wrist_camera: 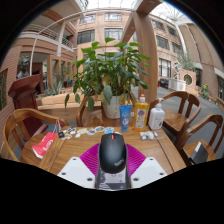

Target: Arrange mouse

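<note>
A black mouse sits between my two fingers, its nose pointing away from me over the wooden table. My gripper is shut on the mouse: the magenta pads press on both its sides. The mouse's tail end lies over the gripper's body and hides it. I cannot tell whether its underside touches the table.
A large potted plant stands at the table's far side. Beside it are a blue bottle, a yellow bottle and a white jug. Small items lie mid-table, a red object at left. Wooden chairs flank the table.
</note>
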